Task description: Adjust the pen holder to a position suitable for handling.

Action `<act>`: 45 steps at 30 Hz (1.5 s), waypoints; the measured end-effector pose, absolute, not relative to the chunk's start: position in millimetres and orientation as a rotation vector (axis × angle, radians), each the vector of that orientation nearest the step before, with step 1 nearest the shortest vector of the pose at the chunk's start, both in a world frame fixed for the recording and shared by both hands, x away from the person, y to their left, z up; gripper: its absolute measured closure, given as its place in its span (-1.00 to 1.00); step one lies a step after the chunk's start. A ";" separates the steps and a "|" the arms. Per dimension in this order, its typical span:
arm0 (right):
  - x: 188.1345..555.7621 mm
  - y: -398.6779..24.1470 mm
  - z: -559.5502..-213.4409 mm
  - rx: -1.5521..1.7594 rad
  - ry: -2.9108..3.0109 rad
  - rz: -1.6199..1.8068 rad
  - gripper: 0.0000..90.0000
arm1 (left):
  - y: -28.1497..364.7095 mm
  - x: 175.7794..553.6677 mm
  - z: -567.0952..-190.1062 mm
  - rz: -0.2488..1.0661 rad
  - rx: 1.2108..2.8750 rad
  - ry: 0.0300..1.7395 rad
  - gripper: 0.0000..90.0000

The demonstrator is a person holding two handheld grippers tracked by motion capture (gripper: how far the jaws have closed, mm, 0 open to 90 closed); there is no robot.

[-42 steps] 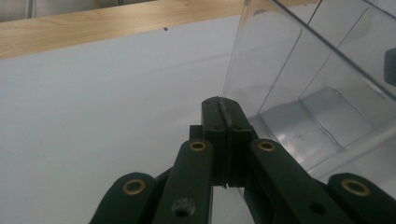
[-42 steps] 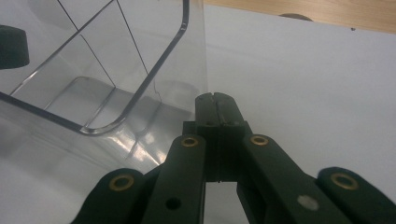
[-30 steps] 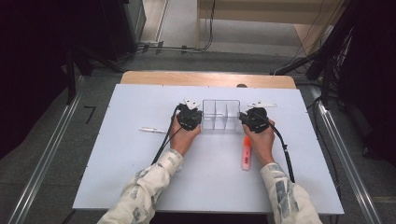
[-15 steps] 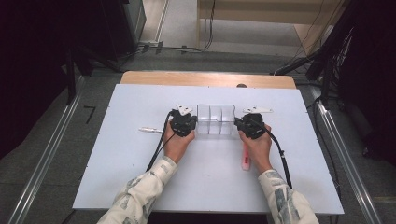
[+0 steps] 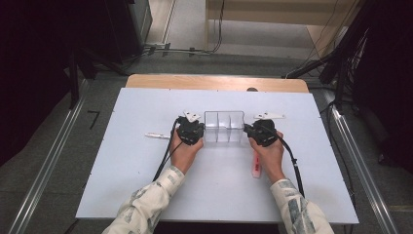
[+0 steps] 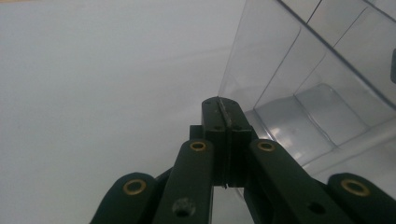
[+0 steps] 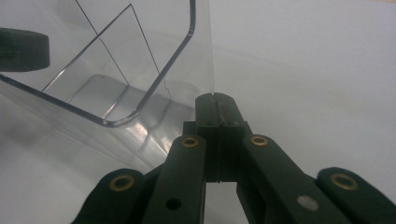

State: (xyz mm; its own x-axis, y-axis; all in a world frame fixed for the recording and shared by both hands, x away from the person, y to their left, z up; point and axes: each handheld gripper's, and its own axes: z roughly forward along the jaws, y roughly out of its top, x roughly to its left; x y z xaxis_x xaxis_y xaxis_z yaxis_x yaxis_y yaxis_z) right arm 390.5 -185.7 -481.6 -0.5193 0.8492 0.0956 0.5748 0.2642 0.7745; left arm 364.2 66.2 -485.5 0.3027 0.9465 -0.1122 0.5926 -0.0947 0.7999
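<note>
A clear plastic box (image 5: 224, 127) with dividers sits in the middle of the white table (image 5: 122, 175). My left gripper (image 5: 202, 131) is at its left end and my right gripper (image 5: 245, 130) at its right end. In the left gripper view the jaws (image 6: 223, 103) are shut, and the thin edge of the box wall (image 6: 261, 60) runs down into the slit between them. The right gripper view shows the same: shut jaws (image 7: 215, 100) with the box's end wall (image 7: 201, 56) entering between them.
A white pen (image 5: 157, 135) lies on the table left of my left hand. A red marker (image 5: 255, 166) lies partly under my right hand. A wooden board (image 5: 214, 82) runs along the far edge, and metal rails flank the table.
The box and both grippers have slid together a little toward the near edge of the table. The jaws stay shut.
</note>
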 end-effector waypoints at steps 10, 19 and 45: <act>386.5 -183.1 -482.4 1.293 2.209 1.141 0.95 | 69.9 360.9 -485.7 0.577 1.794 1.384 1.00; 387.6 -186.8 -478.6 1.296 2.198 1.133 0.70 | 76.7 359.9 -484.6 0.556 1.779 1.382 0.77; 350.9 -230.0 -461.4 1.267 2.174 1.131 0.05 | 110.5 330.6 -456.0 0.554 1.676 1.359 0.12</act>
